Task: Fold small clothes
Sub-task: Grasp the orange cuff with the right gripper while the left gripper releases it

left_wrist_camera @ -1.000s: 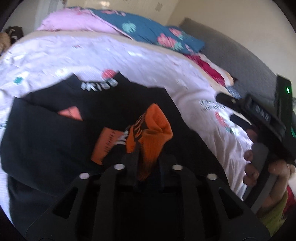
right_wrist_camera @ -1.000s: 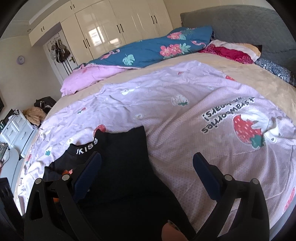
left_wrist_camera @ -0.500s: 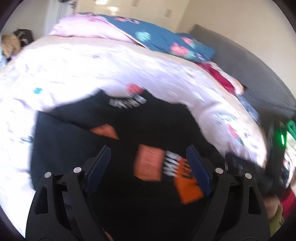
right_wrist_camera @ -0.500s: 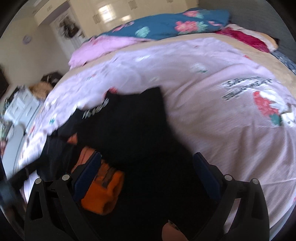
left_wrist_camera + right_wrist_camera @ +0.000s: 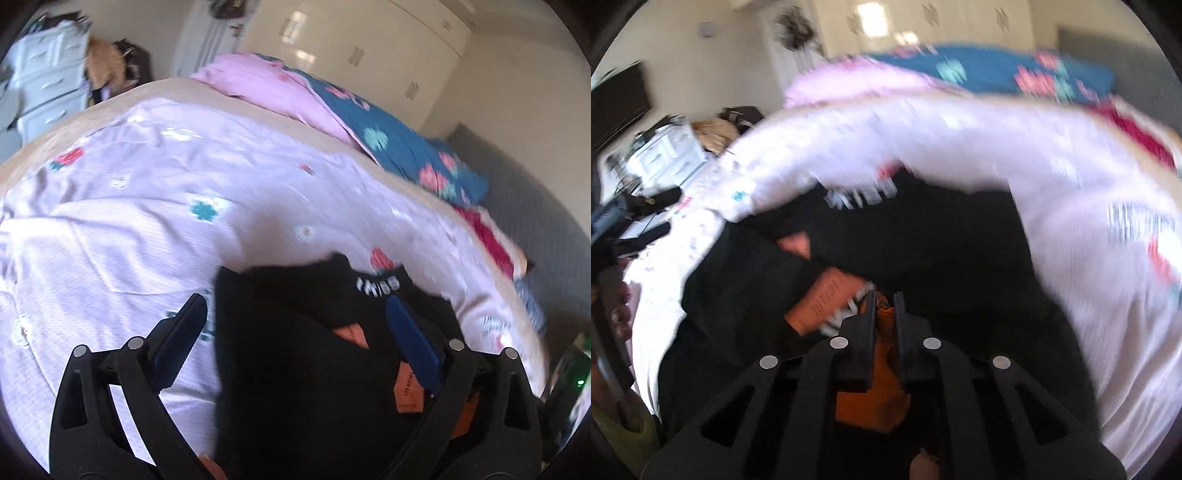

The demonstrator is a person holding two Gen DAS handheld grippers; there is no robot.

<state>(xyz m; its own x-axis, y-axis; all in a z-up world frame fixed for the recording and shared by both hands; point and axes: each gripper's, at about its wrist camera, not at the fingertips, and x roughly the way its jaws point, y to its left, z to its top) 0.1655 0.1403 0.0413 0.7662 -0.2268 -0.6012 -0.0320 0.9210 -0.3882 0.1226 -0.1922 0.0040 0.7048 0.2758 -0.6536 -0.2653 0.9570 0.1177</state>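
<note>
Between the closed fingers of the right claw (image 5: 884, 302) sits a fold of the orange sock (image 5: 871, 398), clenched near its top; the rest of the sock bunches under the claw body, on the black garment (image 5: 942, 251) spread over the bed (image 5: 1089, 295). Risk: the pinch takes only a thin fold, so a quick pull may let the sock slip free, or may drag the black garment and undo its lie. The right-wrist view is heavily blurred, which suggests fast travel and raises that risk. The right claw points low and forward across the bed. The left claw (image 5: 295, 332) hangs released, fingers wide apart, grasping nothing, angled down over the black garment's left edge beside the lilac blanket (image 5: 129, 221).
</note>
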